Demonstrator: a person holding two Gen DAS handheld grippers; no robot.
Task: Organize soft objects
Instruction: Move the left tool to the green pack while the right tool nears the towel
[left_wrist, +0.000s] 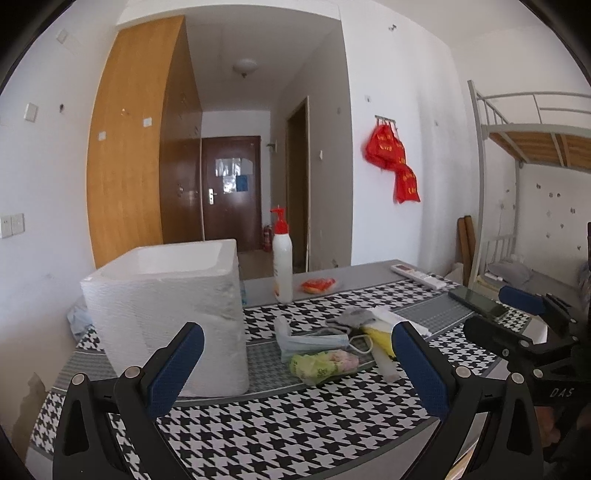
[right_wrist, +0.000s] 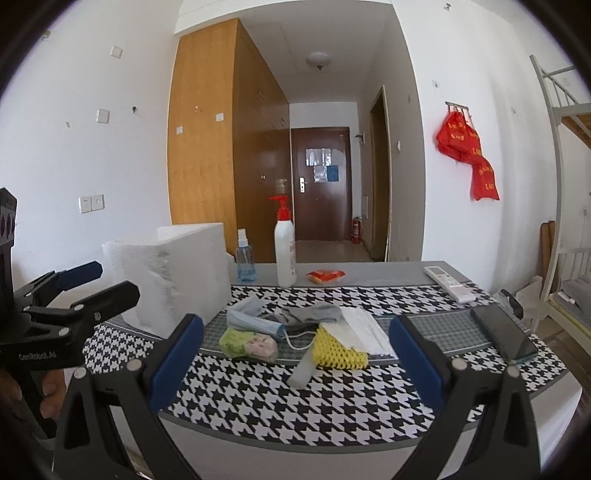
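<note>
Now both grippers (left_wrist: 295, 350) (right_wrist: 295, 343) wide, w/o load.

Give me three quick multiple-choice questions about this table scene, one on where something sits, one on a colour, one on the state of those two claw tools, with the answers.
1. Where does the white foam box stand relative to the pile of soft things?
A. to its left
B. to its right
C. on top of it

2. What colour is the pump on the white bottle?
A. blue
B. red
C. green

3. How are the left gripper and right gripper?
A. both open, holding nothing
B. both shut on cloth
C. one open, one shut

Answers: 1 A, the box stands left of the pile in both views. 2 B, the pump top is red. 3 A, each pair of blue pads stands wide apart with nothing between.
</note>
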